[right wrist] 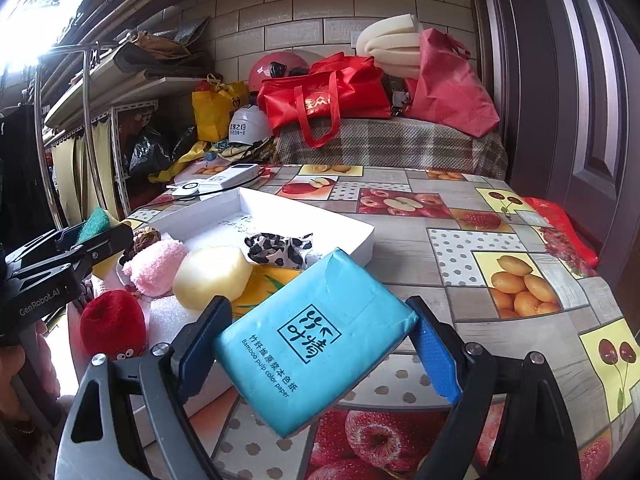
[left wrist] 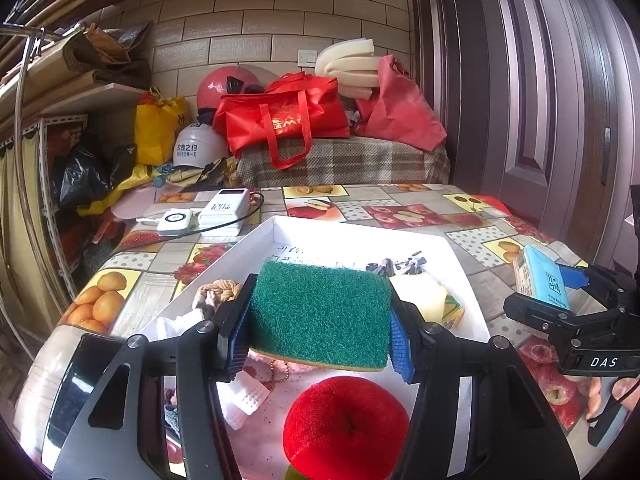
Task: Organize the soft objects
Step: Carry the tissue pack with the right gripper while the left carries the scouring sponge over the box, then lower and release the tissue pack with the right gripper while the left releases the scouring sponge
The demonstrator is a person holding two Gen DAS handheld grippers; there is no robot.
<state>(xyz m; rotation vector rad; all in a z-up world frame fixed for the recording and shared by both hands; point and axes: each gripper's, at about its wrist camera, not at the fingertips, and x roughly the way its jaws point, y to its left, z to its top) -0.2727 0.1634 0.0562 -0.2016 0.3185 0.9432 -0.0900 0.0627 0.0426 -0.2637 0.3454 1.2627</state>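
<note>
My left gripper (left wrist: pixel 320 320) is shut on a green scouring sponge (left wrist: pixel 320 314) and holds it above the white tray (left wrist: pixel 460 264). The tray holds a red plush apple (left wrist: pixel 346 424), a pale yellow sponge (right wrist: pixel 212 276), a pink fluffy piece (right wrist: pixel 156 266), a spotted black-and-white cloth (right wrist: pixel 280 250) and a braided beige tie (left wrist: pixel 216 290). My right gripper (right wrist: pixel 316 344) is shut on a blue pack of tissues (right wrist: pixel 316 344), held above the table just right of the tray. The tissue pack also shows in the left wrist view (left wrist: pixel 542 282).
The table (right wrist: pixel 460 256) has a fruit-print cloth. Two white power banks (left wrist: pixel 200 216) with cables lie at its far left. Behind it stand a plaid-covered bench with red bags (left wrist: pixel 288 120), helmets and foam. A door is on the right, shelves on the left.
</note>
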